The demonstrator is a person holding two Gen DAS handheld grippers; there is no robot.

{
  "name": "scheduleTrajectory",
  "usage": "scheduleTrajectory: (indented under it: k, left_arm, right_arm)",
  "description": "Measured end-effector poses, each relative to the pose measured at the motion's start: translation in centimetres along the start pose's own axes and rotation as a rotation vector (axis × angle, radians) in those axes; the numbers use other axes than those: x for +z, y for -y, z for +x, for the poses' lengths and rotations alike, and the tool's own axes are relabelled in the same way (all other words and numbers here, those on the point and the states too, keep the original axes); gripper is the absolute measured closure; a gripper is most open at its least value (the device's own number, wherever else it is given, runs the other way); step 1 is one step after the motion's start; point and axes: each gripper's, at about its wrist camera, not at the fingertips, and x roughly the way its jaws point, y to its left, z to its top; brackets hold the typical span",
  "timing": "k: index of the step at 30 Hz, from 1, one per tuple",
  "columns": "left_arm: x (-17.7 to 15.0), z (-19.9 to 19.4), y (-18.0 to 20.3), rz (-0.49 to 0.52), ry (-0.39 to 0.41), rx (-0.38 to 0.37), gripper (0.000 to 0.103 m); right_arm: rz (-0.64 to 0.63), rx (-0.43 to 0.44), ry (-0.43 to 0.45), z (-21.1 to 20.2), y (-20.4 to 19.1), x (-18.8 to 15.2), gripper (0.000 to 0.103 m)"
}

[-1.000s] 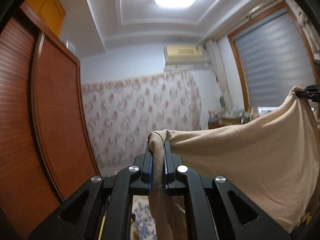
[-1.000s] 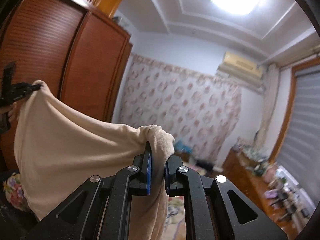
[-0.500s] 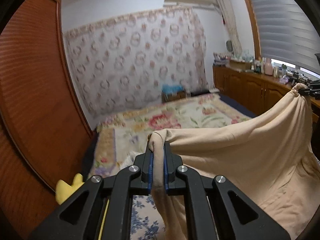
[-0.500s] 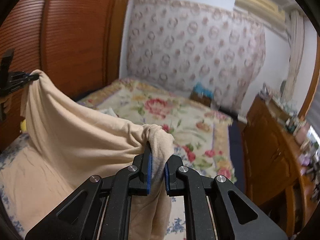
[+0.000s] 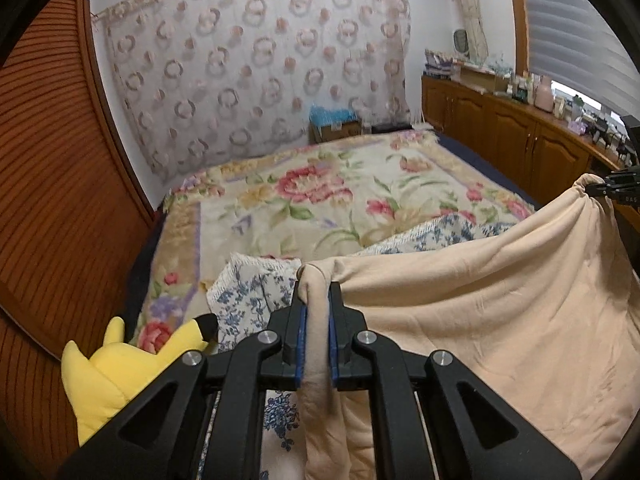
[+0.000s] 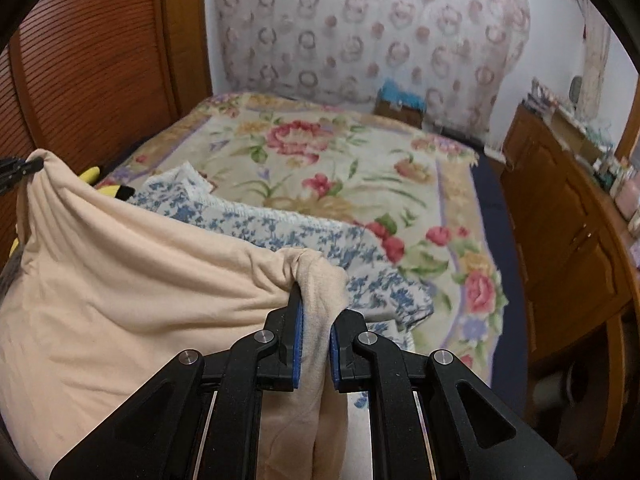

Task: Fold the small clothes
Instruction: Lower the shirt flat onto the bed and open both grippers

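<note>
Peach cloth [image 5: 500,320] hangs stretched between the two grippers, sagging in the middle over the near end of the bed. Nearest the camera, the left gripper [image 5: 316,320] has its blue-padded jaws clamped on a bunched corner of the cloth, which spills down between the black fingers. The right gripper [image 6: 316,320] pinches the opposite corner the same way, with a fold of fabric draped over its right finger. Just beyond the cloth lies a white-and-blue flowered fabric [image 6: 288,232], rumpled on top of the floral blanket [image 5: 320,200] that covers the bed. A yellow plush toy [image 5: 116,372] sits at the left edge of the bed, beside the brown slatted wardrobe [image 5: 52,200]. Farther off, a wooden cabinet [image 6: 568,220] runs along the right side, its top crowded with small items too blurred to name. A patterned curtain [image 5: 256,68] covers the far wall.
</note>
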Motion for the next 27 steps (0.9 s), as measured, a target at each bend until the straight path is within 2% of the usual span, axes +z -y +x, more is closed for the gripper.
scheduleTrajectory:
  k: [5,6,7,9,12,14,20,27]
  left_arm:
    - [0.3,2.2,-0.5,-0.014,-0.057,-0.027,0.091]
    - [0.3,2.4,-0.5,-0.014,-0.066,-0.029,0.088]
    - [0.2,2.5,-0.6,-0.014,-0.069,-0.038,0.086]
    - [-0.1,2.0,-0.7,-0.023,-0.063,-0.043,0.069]
    - [-1.0,1.0,-0.9,-0.048,-0.053,-0.047,0.064]
    - [-1.9,-0.2,-0.9,-0.063,-0.040,-0.051,0.061]
    - [-5.4,-3.1,-0.2,-0.095,-0.029,-0.057,0.059]
    - [-8.4,-4.1,0.2,-0.149,-0.049,-0.076,0.059]
  right_arm:
    - [0.031,0.008,-0.043,2.4,0.4,-0.2,0.094]
    - [0.034,0.014,-0.044,2.4,0.4,-0.3,0.086]
    - [0.034,0.011,-0.047,2.6,0.3,-0.4,0.083]
    - [0.020,0.005,-0.054,2.6,-0.1,-0.5,0.073]
    - [0.025,0.010,-0.038,1.7,-0.4,-1.4,0.059]
    - [0.034,0.004,-0.023,0.7,-0.5,-2.3,0.055]
    - [0.090,-0.008,0.039,-3.9,-1.0,-6.2,0.055]
    - [0.197,0.020,-0.001,-6.5,-1.3,-10.7,0.055]
